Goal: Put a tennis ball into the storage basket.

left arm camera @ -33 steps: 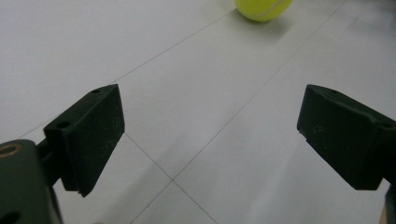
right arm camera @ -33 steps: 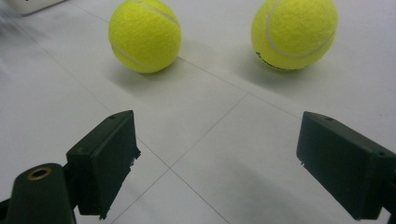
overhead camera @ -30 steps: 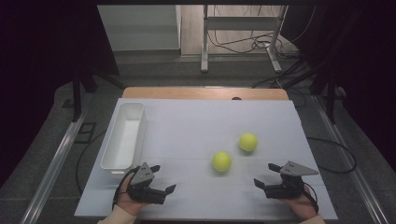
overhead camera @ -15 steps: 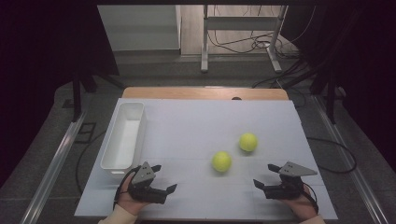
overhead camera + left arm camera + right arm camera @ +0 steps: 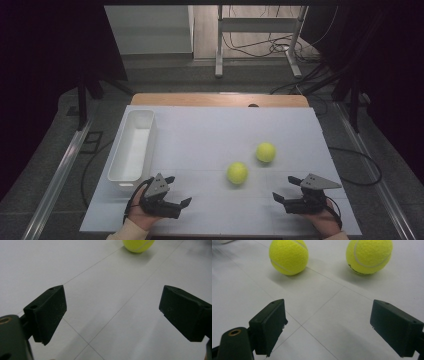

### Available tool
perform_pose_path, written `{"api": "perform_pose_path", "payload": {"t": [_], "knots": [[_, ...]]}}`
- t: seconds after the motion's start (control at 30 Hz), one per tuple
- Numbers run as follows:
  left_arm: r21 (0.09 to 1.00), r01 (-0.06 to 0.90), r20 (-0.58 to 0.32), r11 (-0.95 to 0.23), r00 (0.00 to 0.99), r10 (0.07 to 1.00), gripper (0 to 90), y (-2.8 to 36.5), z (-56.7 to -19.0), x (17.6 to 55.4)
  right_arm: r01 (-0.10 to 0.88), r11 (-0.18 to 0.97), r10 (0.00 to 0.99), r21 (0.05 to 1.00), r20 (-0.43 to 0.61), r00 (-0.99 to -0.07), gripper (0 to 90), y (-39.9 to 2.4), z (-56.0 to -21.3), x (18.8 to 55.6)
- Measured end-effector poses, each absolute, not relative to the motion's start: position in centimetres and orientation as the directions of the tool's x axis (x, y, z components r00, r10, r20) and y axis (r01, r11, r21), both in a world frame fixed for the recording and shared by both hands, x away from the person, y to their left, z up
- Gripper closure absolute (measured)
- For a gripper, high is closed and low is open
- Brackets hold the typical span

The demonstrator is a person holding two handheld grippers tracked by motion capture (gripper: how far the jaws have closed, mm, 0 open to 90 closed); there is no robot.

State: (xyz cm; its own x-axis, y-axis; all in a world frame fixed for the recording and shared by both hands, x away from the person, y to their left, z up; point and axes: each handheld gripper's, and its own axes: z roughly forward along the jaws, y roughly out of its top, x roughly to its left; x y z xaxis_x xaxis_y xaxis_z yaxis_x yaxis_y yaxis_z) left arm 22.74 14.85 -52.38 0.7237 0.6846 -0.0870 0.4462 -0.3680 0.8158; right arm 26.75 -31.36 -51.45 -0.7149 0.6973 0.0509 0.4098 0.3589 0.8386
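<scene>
Two yellow tennis balls lie on the white table top (image 5: pixel 200 140). The nearer ball (image 5: pixel 237 173) is at centre front, and the other ball (image 5: pixel 266 152) lies just behind it to the right. My left gripper (image 5: pixel 178 191) rests at the front left, open and holding nothing. In the left gripper view its jaws (image 5: pixel 112 312) stand wide apart over bare table, with one ball (image 5: pixel 138 245) far ahead. At the front right my right gripper (image 5: pixel 284 188) is also open and holds nothing. The right gripper view looks past that gripper (image 5: pixel 328 327) to both balls (image 5: pixel 288 256) (image 5: pixel 369 255).
A long white bin (image 5: pixel 151 135) stands empty along the left side of the table, just behind my left gripper. A wooden edge (image 5: pixel 220 100) runs along the back. Cables and metal stand legs (image 5: pixel 220 45) lie on the floor beyond.
</scene>
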Motion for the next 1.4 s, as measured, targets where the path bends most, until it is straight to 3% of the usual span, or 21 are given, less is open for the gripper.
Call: {"api": "perform_pose_path", "payload": {"t": [1.4], "knots": [[0.795, 0.466, -0.098, -0.388, 0.73, 0.676, 8.4, 12.6, -50.1, 25.0, 0.395, 0.371, 0.689, 0.841, 0.036, -0.724, 14.2, -31.2, -51.5, 26.8]]}}
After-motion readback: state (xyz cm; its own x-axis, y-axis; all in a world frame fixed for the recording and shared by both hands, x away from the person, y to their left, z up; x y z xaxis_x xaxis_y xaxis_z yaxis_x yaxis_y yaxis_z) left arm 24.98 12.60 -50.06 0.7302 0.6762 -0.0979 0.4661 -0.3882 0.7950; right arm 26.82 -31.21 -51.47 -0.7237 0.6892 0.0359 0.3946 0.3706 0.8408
